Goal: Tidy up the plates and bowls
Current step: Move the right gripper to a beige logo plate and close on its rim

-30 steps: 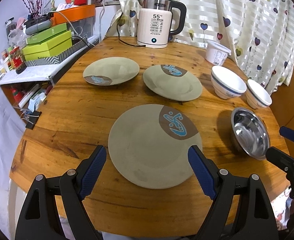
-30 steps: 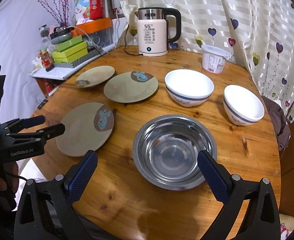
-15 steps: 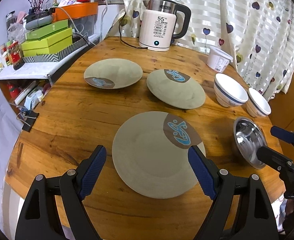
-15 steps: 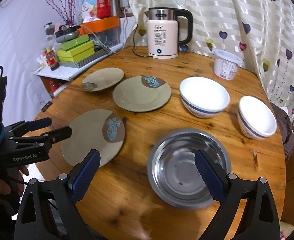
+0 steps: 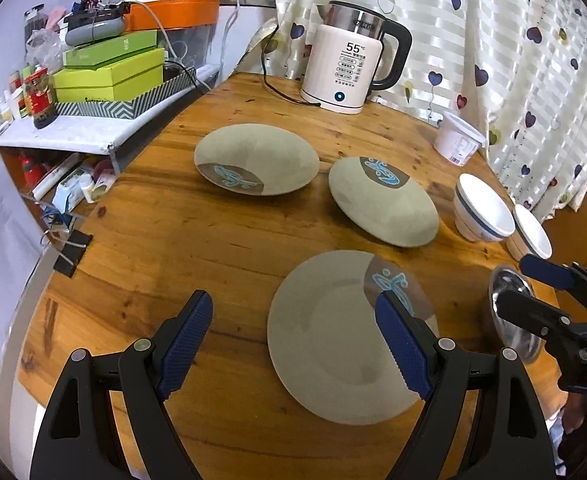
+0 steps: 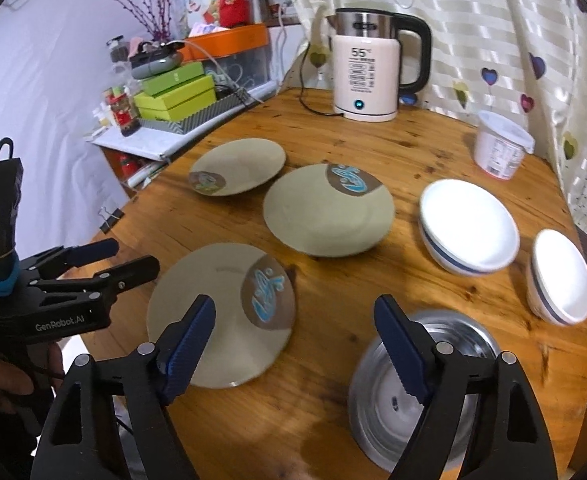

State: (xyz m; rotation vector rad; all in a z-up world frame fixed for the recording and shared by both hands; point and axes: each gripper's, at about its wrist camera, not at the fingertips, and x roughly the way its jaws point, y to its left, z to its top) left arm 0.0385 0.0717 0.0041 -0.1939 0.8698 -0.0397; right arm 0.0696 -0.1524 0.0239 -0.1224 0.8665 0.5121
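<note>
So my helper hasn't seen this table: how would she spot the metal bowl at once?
Start at the white kettle at the back of the round wooden table and come to the near edge. The metal bowl sits there, right of the nearest green plate. It is the only shiny steel dish; the other two bowls are white.

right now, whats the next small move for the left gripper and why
Probably ease the left gripper right and down toward the near plate's rim. Its jaws are open and empty, and only its right finger overlaps the plate. All three plates lie apart, unstacked, and the right gripper hovers open by the steel bowl.
</note>
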